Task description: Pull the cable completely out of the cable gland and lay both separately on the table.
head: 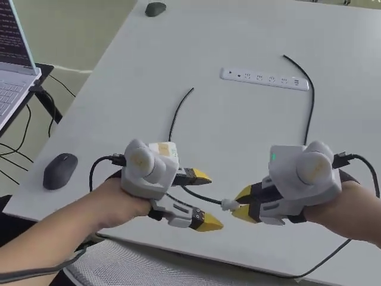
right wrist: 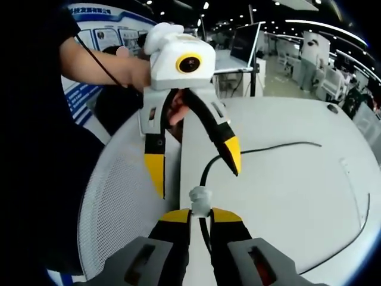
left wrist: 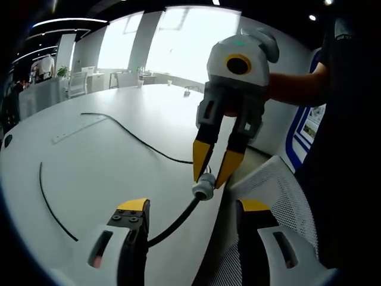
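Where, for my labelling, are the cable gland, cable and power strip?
cable gland (left wrist: 204, 187), left gripper view, white body.
cable (left wrist: 177, 222), left gripper view, black stretch near the gland.
power strip (head: 265, 78), head view, middle of top face.

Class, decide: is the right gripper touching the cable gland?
Touching. The left gripper view shows the right gripper with both yellow tips pinched against the white cable gland. The right gripper view agrees, with its jaws shut on the gland.

Right tongs (right wrist: 201, 218) tight on cable gland (right wrist: 200, 199)
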Demonstrator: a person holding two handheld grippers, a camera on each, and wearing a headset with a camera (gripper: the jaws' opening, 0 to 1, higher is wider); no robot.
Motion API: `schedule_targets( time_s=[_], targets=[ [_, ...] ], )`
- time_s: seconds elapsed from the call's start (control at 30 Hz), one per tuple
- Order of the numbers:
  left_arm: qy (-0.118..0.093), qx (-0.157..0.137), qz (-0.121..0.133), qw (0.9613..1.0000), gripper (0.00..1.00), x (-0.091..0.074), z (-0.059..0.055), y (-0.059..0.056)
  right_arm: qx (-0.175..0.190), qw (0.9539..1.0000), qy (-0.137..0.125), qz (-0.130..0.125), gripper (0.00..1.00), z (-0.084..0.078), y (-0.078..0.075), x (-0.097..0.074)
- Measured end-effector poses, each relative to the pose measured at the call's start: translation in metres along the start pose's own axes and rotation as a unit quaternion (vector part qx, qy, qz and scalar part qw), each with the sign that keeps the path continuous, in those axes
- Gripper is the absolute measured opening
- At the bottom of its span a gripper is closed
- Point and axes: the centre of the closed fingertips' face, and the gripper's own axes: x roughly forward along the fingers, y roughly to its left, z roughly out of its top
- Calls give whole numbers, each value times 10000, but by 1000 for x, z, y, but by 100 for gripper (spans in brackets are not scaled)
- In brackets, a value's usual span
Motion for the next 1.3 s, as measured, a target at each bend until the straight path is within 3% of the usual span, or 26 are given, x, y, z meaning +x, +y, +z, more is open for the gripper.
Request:
schedule_targets(
  time_s=[0.47,0.67,1.3],
  targets=[
    [-118,-9,-245,9996,44,2,5,-10,-303,9995,27,98,6,3,8,-3],
    [-176,-8,-404,9990,30,4,8,-16,-379,9992,43,121,6,2,7,-3],
    [-323,250,-623,9972,17,9,15,-24,-663,9977,-46,160,6,-2,7,-8]
  ],
)
